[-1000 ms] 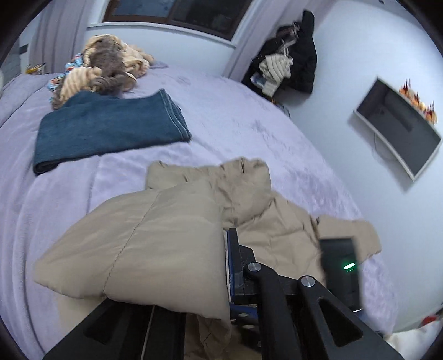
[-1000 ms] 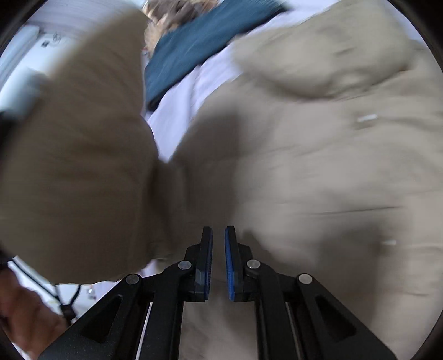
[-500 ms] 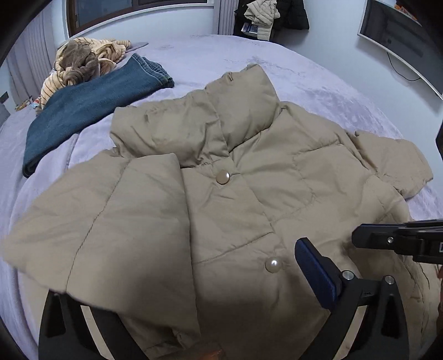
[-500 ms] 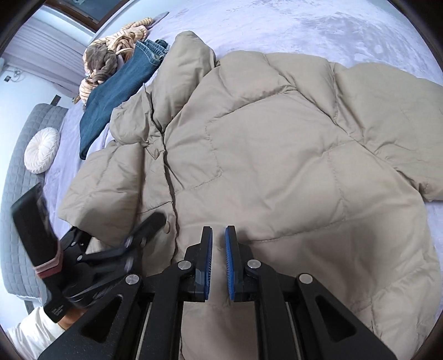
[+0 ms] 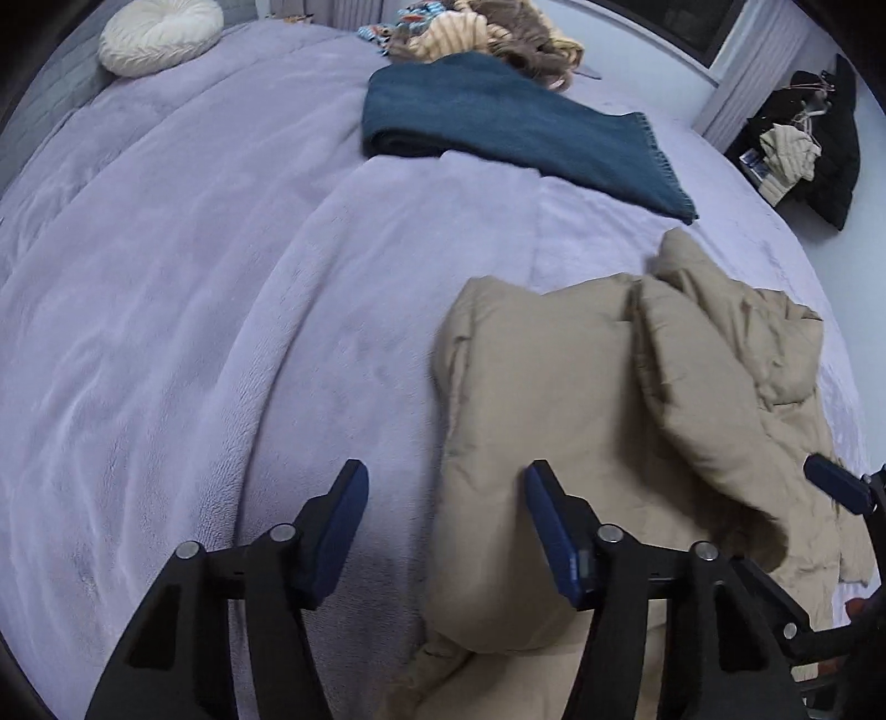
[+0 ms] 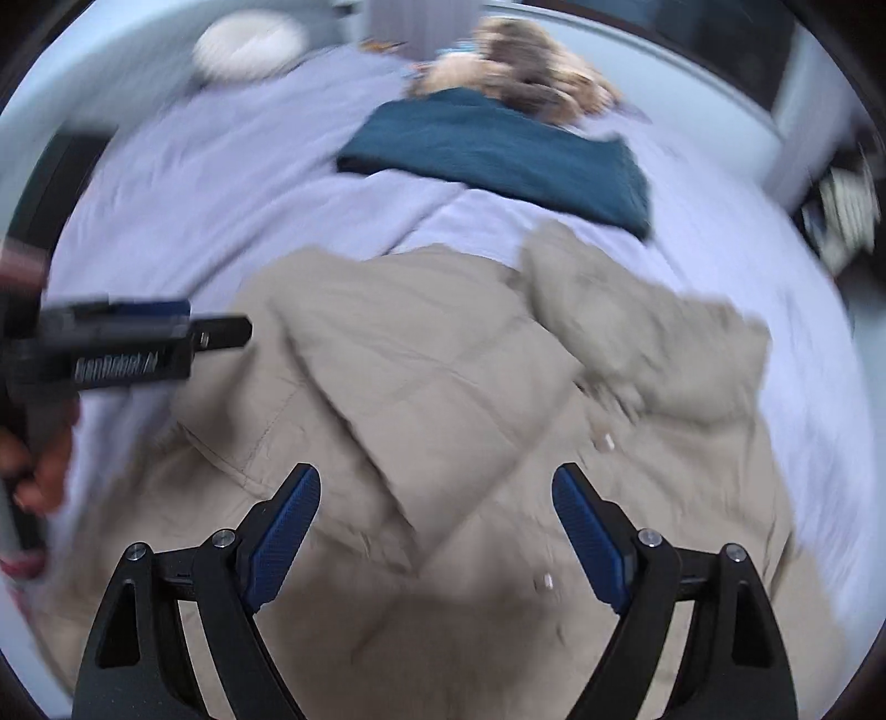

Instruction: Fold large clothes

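A beige padded jacket point(image 5: 581, 421) lies on the lilac bed cover point(image 5: 194, 332), its left sleeve folded over the body. It also shows in the right wrist view point(image 6: 443, 399), blurred. My left gripper point(image 5: 443, 498) is open and empty, hovering over the jacket's left edge; it also shows in the right wrist view point(image 6: 133, 338) at the left. My right gripper point(image 6: 437, 504) is open and empty above the jacket's front; one of its fingertips point(image 5: 836, 487) shows at the right edge of the left wrist view.
Folded blue jeans point(image 5: 515, 127) lie further up the bed, with a heap of striped and brown clothes point(image 5: 487, 33) behind them. A round white cushion point(image 5: 160, 33) sits at the head. Dark clothes point(image 5: 808, 133) hang at the right wall.
Both grippers have opened; the left had let go of the sleeve, which now lies folded on the jacket. The left gripper moved left to the jacket's edge.
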